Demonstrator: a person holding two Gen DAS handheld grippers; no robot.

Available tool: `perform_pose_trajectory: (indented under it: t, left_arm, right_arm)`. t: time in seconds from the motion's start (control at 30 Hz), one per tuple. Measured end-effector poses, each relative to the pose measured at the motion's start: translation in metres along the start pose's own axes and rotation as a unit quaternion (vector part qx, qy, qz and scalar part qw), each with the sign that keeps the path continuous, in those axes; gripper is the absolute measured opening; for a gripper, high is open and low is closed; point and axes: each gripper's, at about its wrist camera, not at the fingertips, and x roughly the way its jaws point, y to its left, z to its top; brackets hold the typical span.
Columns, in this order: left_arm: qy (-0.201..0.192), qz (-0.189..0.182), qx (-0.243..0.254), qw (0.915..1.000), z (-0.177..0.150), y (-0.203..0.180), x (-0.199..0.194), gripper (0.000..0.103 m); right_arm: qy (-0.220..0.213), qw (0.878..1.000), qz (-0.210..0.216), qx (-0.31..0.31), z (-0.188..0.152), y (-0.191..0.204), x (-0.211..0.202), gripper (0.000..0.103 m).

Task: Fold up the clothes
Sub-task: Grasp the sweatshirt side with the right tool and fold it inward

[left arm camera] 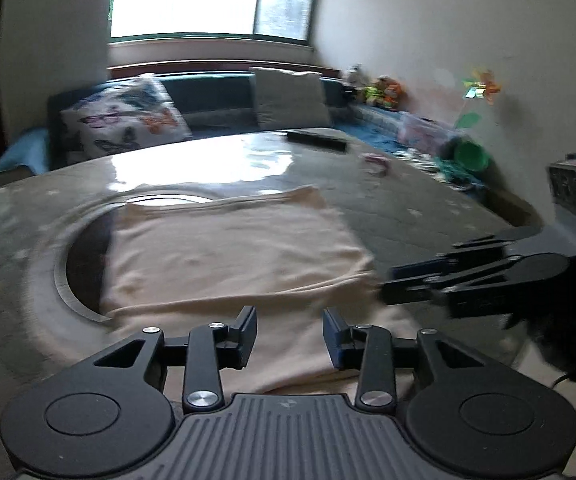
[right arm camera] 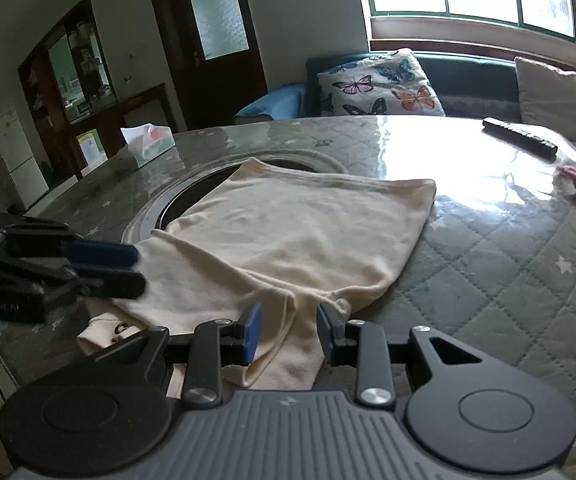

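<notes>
Fingers [right arm camera: 250, 334] of the right gripper [right arm camera: 287, 334] stand apart astride the cream garment's [right arm camera: 288, 232] bunched near end without pressing it, while the left gripper [left arm camera: 289, 336], open and empty, hovers over the same near edge on the worktop [right arm camera: 508, 264], cloth stretching away from both.

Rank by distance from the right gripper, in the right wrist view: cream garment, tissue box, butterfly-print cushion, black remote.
1. Cream garment, between the right gripper fingers.
2. Tissue box, far left of table.
3. Black remote, far right of table.
4. Butterfly-print cushion, on the sofa beyond.
</notes>
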Motion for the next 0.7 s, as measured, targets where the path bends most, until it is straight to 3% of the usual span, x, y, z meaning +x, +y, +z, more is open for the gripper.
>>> perform_pose_trajectory:
  t: [0.2, 0.37, 0.43, 0.7]
  left_arm:
    - [0.015, 0.069, -0.040, 0.9967, -0.018, 0.048, -0.006, 0.039]
    - [0.028, 0.084, -0.050, 0.9948, -0.030, 0.064, -0.010, 0.037]
    - [0.035, 0.089, -0.045, 0.9944, -0.036, 0.066, -0.010, 0.034]
    - [0.053, 0.101, -0.029, 0.9931, -0.049, 0.073, -0.008, 0.024]
  right_arm:
    - [0.020, 1.000, 0.000, 0.007, -0.006, 0.003, 0.016, 0.030]
    - [0.023, 1.000, -0.004, 0.013, -0.005, 0.003, 0.029, 0.025]
    - [0.024, 1.000, -0.008, 0.006, -0.004, 0.007, 0.030, 0.006]
    - [0.008, 0.999, -0.033, -0.004, 0.001, 0.010, 0.019, 0.003]
